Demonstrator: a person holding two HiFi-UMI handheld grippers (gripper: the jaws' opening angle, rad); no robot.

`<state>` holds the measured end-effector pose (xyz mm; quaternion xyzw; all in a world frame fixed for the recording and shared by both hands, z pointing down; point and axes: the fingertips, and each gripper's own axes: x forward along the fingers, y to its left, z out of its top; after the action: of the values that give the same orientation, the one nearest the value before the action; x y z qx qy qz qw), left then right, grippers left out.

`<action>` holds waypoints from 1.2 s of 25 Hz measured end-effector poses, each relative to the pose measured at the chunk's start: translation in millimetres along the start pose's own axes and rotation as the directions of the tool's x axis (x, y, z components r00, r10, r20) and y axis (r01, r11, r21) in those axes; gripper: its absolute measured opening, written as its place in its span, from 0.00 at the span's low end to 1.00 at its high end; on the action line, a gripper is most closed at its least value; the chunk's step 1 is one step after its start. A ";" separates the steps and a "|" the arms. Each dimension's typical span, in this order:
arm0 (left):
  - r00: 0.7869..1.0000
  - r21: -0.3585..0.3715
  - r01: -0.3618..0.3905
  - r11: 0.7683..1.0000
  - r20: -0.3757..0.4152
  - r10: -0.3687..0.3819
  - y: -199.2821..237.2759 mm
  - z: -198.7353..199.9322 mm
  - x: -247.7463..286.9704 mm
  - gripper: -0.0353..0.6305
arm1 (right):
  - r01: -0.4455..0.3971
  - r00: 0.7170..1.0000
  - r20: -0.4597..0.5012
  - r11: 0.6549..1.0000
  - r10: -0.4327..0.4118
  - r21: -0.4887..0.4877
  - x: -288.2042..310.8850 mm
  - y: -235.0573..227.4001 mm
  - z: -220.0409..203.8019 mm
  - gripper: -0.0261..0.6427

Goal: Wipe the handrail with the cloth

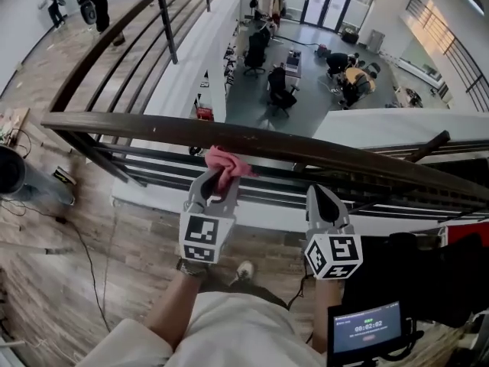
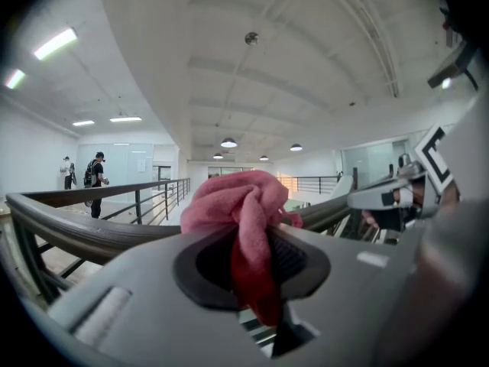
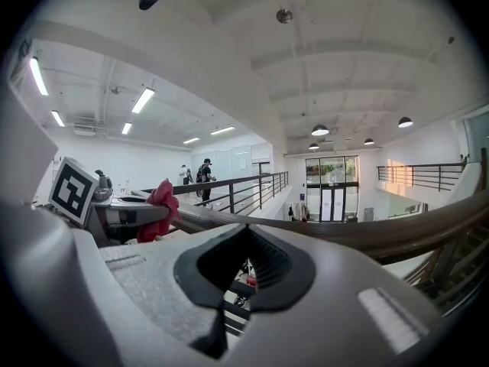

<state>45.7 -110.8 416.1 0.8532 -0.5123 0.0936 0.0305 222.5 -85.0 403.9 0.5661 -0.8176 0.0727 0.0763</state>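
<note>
Both arms are pushed forward toward the handrail (image 1: 306,145), with the bare left forearm (image 1: 172,312) angling up from the bottom of the head view. The left claw (image 1: 216,183) points up at the rail and is clenched on the cloth (image 1: 227,161). Its own view shows the pink fabric pinched between the pads and bunching out over the top. The right claw (image 1: 319,197) sits just beside it, to the right. It's aimed at the same rail, with its jaws closed on nothing.

The cloth's top is right at the near underside edge of the rail, but I can't say for sure it's actually touching.

The dark wooden rail runs bare to both sides of the cloth. On the left it reaches a corner and another stretch heads off along the balcony. Thin dark bars (image 1: 267,186) run under it, close to both claws. Past the rail it's a straight drop to a lower floor with office chairs (image 1: 279,86).

The cloth itself is a pink, fuzzy towel type, crumpled into a wad. A darker fold hangs down between the jaws in the left gripper view (image 2: 241,205).
</note>
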 end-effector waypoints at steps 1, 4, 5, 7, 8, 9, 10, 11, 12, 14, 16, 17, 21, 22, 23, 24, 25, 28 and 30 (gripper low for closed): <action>1.000 0.000 -0.003 1.000 0.006 0.003 3.0 1.7 -7.1 0.19 | 0.001 1.000 0.005 1.000 -0.001 0.003 -2.6 2.4 2.7 0.04; 1.000 0.012 -0.007 1.000 0.025 0.006 13.9 4.4 -31.1 0.19 | 0.015 0.999 0.031 1.000 -0.016 0.010 -10.5 14.2 9.2 0.04; 0.999 0.020 -0.007 1.000 0.032 0.006 16.3 6.5 -37.0 0.19 | 0.023 0.999 0.040 1.000 -0.023 0.004 -13.6 17.4 12.3 0.04; 0.999 0.033 -0.002 0.999 0.042 0.001 16.0 13.0 -43.0 0.19 | 0.039 0.998 0.049 0.999 -0.038 -0.006 -21.1 18.4 20.2 0.04; 0.999 0.036 0.001 0.999 0.045 -0.002 14.2 16.1 -44.8 0.19 | 0.046 0.998 0.049 0.999 -0.046 -0.006 -25.4 17.4 23.7 0.04; 0.999 0.036 0.004 0.999 0.048 -0.005 12.4 18.6 -47.6 0.19 | 0.053 0.997 0.049 0.999 -0.053 -0.001 -30.2 17.1 26.3 0.04; 0.999 0.038 0.006 0.999 0.051 -0.008 11.1 20.1 -52.5 0.19 | 0.059 0.997 0.049 0.998 -0.059 0.008 -35.5 19.0 27.3 0.04; 0.998 0.042 0.010 0.999 0.054 -0.012 10.6 19.8 -59.9 0.19 | 0.064 0.997 0.051 0.998 -0.065 0.017 -41.4 23.9 26.3 0.04; 0.998 0.050 0.015 0.999 0.056 -0.018 11.1 17.6 -69.3 0.19 | 0.070 0.996 0.053 0.997 -0.072 0.024 -47.5 31.6 23.9 0.04; 0.997 0.067 0.028 0.997 0.063 -0.032 16.1 12.3 -89.6 0.19 | 0.079 0.995 0.065 0.996 -0.081 0.027 -57.2 52.9 20.9 0.04; 0.996 0.076 0.035 0.996 0.077 -0.040 24.2 14.7 -105.6 0.19 | 0.082 0.993 0.082 0.996 -0.083 0.023 -62.6 72.8 25.9 0.04; 0.995 0.079 0.037 0.996 0.084 -0.043 26.5 19.0 -111.3 0.19 | 0.081 0.993 0.088 0.997 -0.082 0.020 -65.2 80.0 30.2 0.04; 0.992 0.093 0.046 0.995 0.110 -0.057 27.5 33.1 -128.0 0.19 | 0.087 0.992 0.091 0.996 -0.086 -0.007 -74.7 102.9 38.4 0.04; 0.992 0.096 0.048 0.994 0.113 -0.058 27.8 33.3 -132.8 0.19 | 0.084 0.993 0.087 0.996 -0.082 -0.018 -76.5 110.4 37.3 0.04; 0.991 0.098 0.048 0.994 0.117 -0.059 28.2 33.0 -138.0 0.19 | 0.077 0.994 0.082 0.997 -0.075 -0.029 -78.1 118.6 36.1 0.04; 0.991 0.100 0.049 0.994 0.120 -0.061 28.9 32.8 -143.3 0.19 | 0.070 0.995 0.079 0.997 -0.067 -0.040 -79.4 127.2 35.5 0.04; 0.990 0.103 0.050 0.993 0.123 -0.063 30.0 33.3 -148.3 0.19 | 0.064 0.995 0.078 0.997 -0.060 -0.049 -80.7 135.5 35.9 0.04; 0.988 0.114 0.057 0.992 0.135 -0.072 33.7 36.7 -162.8 0.19 | 0.048 0.995 0.085 0.996 -0.042 -0.071 -84.0 157.8 39.7 0.04; 0.987 0.119 0.059 0.991 0.143 -0.076 36.9 38.2 -171.8 0.19 | 0.042 0.995 0.090 0.995 -0.034 -0.087 -84.4 170.5 41.8 0.04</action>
<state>-60.5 15.2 344.3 0.8750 -0.4776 0.0587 -0.0532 90.4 43.0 340.0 0.5804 -0.8115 0.0097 0.0667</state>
